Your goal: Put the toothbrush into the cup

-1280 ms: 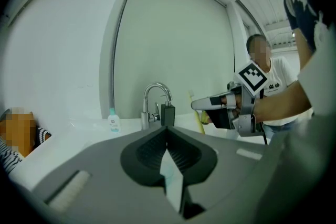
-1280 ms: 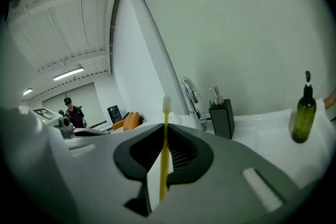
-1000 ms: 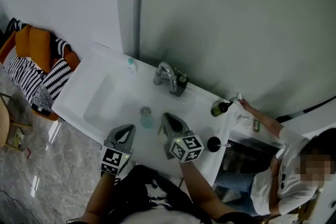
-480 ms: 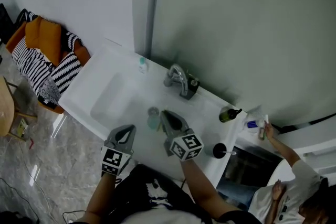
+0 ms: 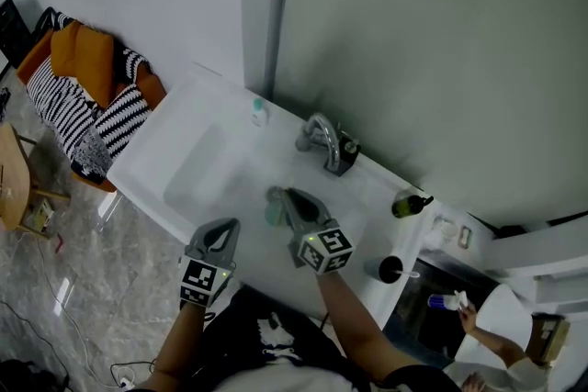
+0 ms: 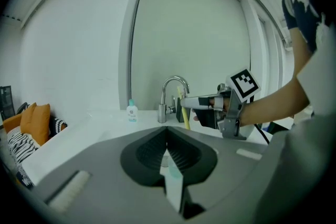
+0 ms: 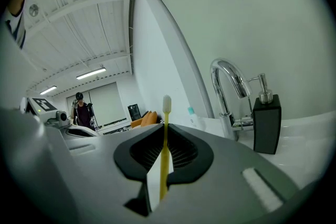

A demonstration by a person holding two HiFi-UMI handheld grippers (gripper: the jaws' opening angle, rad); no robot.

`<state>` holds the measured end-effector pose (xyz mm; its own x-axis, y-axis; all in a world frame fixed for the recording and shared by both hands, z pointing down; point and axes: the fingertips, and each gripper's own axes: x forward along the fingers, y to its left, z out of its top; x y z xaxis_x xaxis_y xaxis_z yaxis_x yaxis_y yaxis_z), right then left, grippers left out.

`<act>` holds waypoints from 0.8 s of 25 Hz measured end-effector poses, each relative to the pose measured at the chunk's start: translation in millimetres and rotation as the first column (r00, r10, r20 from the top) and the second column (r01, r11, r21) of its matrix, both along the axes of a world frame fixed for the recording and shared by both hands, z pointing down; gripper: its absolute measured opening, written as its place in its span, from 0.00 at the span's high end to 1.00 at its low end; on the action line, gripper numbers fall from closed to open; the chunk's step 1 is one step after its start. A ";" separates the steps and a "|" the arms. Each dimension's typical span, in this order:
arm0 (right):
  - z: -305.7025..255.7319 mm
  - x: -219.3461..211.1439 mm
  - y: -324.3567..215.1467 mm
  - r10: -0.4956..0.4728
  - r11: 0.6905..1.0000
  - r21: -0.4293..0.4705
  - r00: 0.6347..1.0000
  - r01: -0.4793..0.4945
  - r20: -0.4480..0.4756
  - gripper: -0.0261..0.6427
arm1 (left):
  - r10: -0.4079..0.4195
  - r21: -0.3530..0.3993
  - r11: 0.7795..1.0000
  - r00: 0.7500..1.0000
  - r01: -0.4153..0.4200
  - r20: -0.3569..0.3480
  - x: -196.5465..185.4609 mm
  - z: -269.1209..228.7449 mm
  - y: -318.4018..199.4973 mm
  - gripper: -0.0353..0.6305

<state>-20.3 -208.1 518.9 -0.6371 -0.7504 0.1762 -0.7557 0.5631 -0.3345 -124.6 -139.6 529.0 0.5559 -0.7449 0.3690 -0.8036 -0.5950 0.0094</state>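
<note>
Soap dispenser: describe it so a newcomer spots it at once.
Start at the white sink counter against the wall and find the chrome faucet. The soap dispenser stands beside it: a square black body with a grey pump, unlike the teal-capped bottle.

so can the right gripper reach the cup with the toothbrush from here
Probably yes: the right gripper, shut on the toothbrush, has its tips right beside the cup, with nothing visible between them.

Up on the head: looks steeply down at the white counter from well above. On the left gripper and right gripper: sits low, right behind the jaws, faces roughly level. Shares the faucet across all three.
</note>
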 end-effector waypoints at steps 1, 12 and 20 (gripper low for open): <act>2.8 -0.4 -1.9 -0.001 1.000 -0.006 1.000 0.001 -0.003 0.93 | 0.000 -0.001 1.000 1.000 0.000 0.000 -0.3 0.9 -1.0 0.95; 37.9 -7.1 -26.3 0.001 0.997 -0.077 1.000 -0.002 -0.010 0.93 | -0.002 -0.046 0.999 1.000 0.001 -0.009 -2.5 11.8 -9.4 0.95; 66.4 -11.1 -37.3 -0.007 0.991 -0.134 0.999 0.002 -0.033 0.93 | 0.021 -0.070 0.997 1.000 -0.022 -0.007 3.4 22.3 -14.5 0.95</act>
